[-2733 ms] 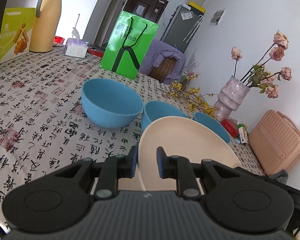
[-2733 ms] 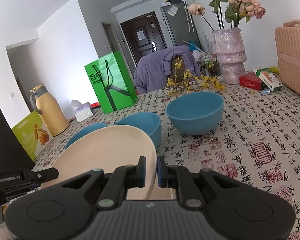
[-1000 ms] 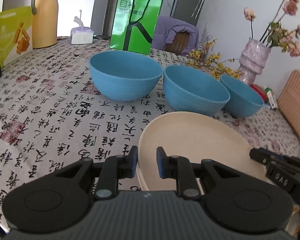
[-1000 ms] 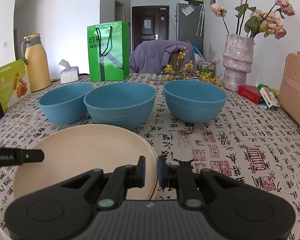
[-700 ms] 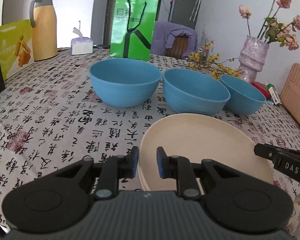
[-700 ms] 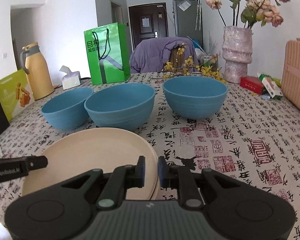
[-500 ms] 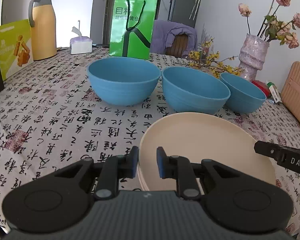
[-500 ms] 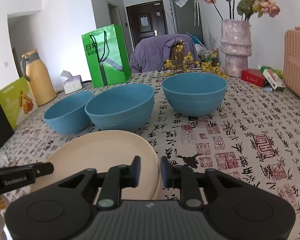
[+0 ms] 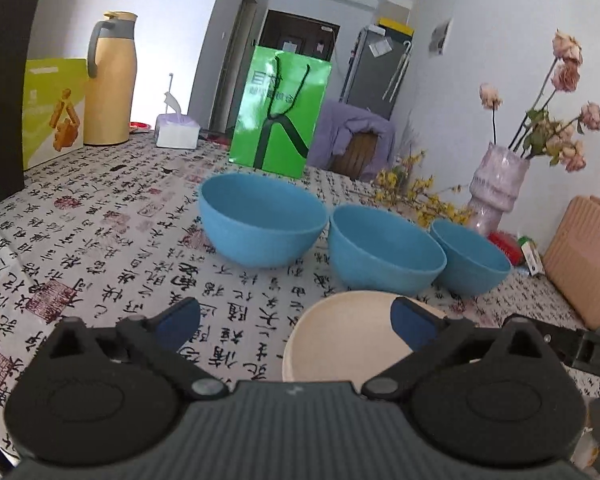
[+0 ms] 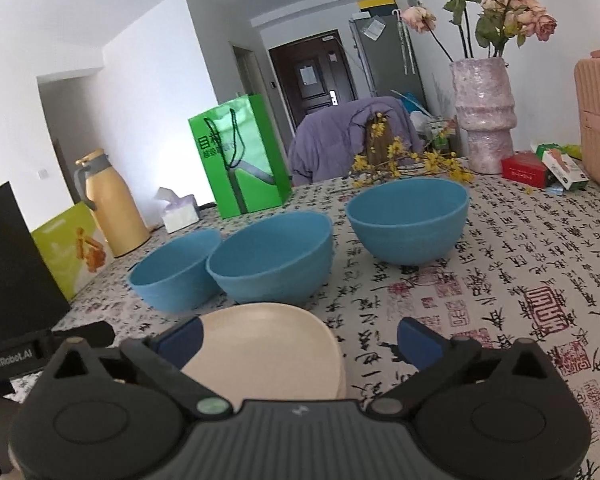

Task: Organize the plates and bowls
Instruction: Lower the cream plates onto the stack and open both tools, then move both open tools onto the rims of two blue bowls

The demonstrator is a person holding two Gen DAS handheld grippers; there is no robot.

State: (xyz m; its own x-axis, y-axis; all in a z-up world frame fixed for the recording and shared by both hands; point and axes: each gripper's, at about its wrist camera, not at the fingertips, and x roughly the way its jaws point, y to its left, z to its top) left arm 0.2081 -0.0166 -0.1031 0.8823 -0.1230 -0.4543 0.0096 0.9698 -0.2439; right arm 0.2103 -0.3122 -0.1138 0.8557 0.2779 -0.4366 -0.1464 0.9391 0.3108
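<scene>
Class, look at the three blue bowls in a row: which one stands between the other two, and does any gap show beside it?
The middle blue bowl does, beside the left bowl with no gap showing; bare tablecloth separates it from the right bowl, in the right wrist view.

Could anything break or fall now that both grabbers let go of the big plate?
Maybe. The cream plate lies near the table's front edge, so the left gripper or right gripper, both open beside it, could nudge it off. Reaching forward could also knock the middle blue bowl, which sits against its neighbour.
</scene>
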